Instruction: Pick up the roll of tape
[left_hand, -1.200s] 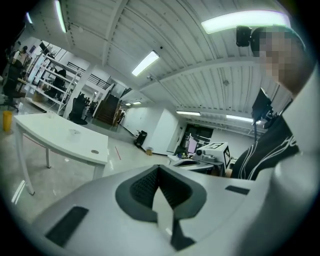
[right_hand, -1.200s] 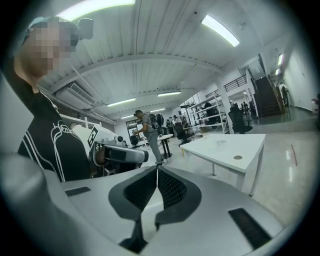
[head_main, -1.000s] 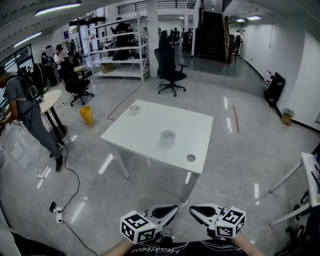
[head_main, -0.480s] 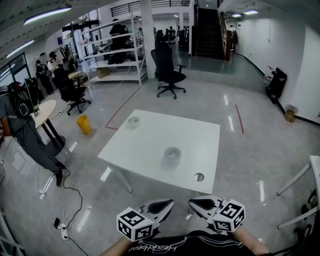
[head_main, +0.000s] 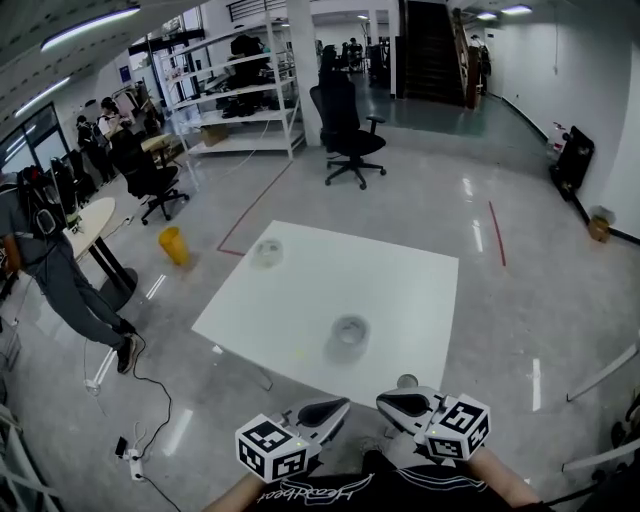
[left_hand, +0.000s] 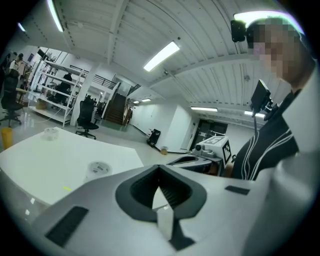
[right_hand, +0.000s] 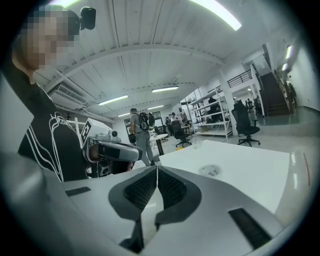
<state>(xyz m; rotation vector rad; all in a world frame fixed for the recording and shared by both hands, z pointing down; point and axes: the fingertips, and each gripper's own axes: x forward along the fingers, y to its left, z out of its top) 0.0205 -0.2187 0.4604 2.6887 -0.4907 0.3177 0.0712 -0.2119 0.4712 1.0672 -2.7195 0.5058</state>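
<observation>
A clear roll of tape lies on the white table, towards its near edge; it also shows as the roll of tape and the roll of tape in the two gripper views. My left gripper and right gripper are held side by side at the bottom of the head view, short of the table and apart from the roll. Both point level towards the table. The jaws of the left gripper and right gripper meet at their tips with nothing between them.
A second clear roll sits near the table's far left corner. A round cable hole is at the near right corner. A person stands left, by a yellow bin; a floor cable and an office chair are around.
The table and tape roll have come nearer and lower in the head view as I walked towards them. Both grippers kept their place at the bottom, still shut.
</observation>
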